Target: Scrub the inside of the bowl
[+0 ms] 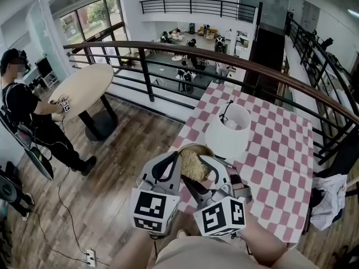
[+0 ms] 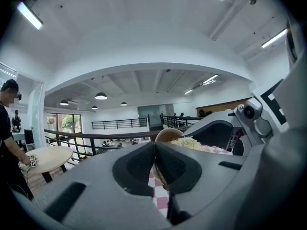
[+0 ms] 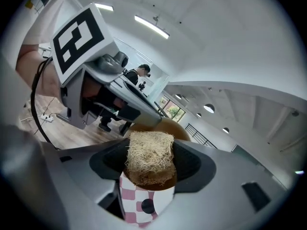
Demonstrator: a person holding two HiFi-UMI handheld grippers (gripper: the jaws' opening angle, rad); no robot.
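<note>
- Left gripper [image 2: 154, 153] is clenched on the rim of the brown bowl [image 2: 168, 134], probably to steady it against the scrubbing; the bowl is at the near left corner of the checked table [image 1: 269, 150]; whether it rests there or is lifted I cannot tell.
- Right gripper [image 3: 149, 163] grasps a straw-coloured scrub pad [image 3: 149, 152]; the pad is pushed into the bowl's hollow, seemingly so its fibres meet the inner wall.
- Mid-table, a white tub [image 1: 227, 130] stands just beyond the bowl.
- Farthest: a railing [image 1: 168, 46]; a person [image 1: 25, 105] by a round table [image 1: 84, 88].
</note>
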